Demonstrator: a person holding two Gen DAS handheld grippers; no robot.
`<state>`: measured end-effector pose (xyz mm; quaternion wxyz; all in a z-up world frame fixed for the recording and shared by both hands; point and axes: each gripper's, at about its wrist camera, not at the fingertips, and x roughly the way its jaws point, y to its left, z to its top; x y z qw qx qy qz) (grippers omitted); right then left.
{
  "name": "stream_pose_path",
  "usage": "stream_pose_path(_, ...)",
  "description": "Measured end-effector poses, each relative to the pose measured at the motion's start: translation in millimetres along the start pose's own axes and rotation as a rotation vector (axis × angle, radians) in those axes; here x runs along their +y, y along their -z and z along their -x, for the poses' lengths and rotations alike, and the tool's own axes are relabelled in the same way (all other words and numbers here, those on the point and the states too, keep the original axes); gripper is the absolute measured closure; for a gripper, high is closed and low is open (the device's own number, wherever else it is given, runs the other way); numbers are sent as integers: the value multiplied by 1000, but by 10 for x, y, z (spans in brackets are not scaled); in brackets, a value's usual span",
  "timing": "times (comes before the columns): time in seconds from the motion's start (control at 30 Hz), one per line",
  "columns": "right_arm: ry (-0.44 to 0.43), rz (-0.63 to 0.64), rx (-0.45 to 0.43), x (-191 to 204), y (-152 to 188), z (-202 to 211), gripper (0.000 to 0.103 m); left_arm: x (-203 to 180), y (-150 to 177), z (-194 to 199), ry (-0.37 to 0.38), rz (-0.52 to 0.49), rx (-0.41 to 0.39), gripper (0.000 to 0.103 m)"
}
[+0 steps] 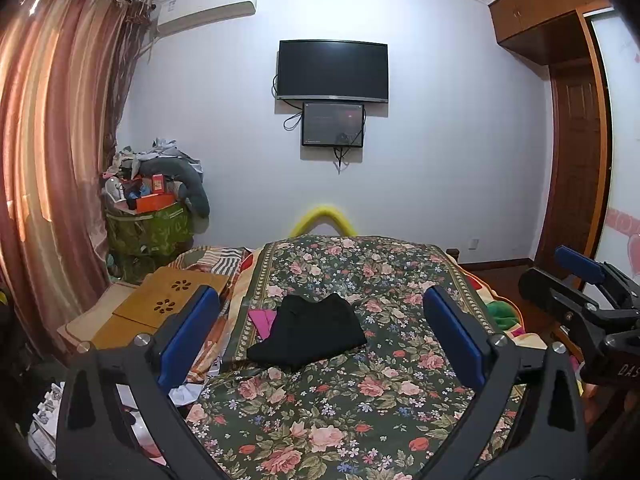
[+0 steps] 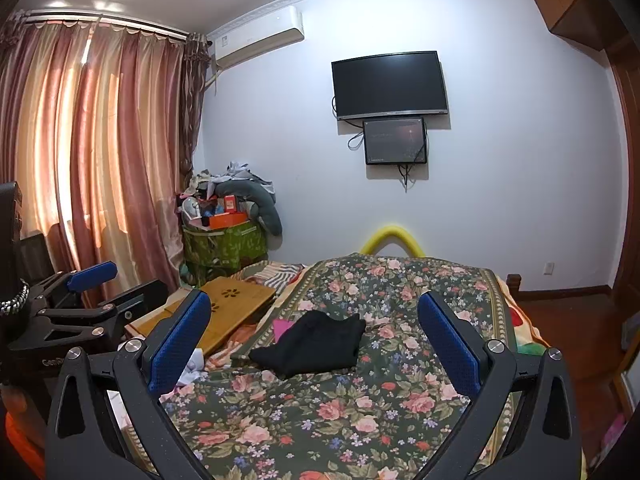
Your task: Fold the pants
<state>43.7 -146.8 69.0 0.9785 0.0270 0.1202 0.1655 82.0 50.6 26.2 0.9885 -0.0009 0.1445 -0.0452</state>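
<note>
Hovering both grippers above the near end of the floral bedspread [image 1: 360, 412], empty. Left gripper [image 1: 320, 332] and right gripper [image 2: 314, 340] both spread wide, well apart from the black pants [image 1: 310, 332]. Pants lie as a compact bundle mid-bed, partly over a pink cloth [image 1: 262, 320]. Looks already folded, or awaiting a first grasp; can't tell which.
</note>
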Motion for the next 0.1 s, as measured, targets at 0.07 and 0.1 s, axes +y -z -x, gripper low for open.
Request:
stream_pose_path(0.07, -1, 0, 4, 11, 2, -14, 0, 1, 9, -2, 1, -2, 1, 0)
stream_pose_path(0.1, 0, 0, 6, 15, 5, -20, 0, 0, 10, -4, 0, -3, 1, 0)
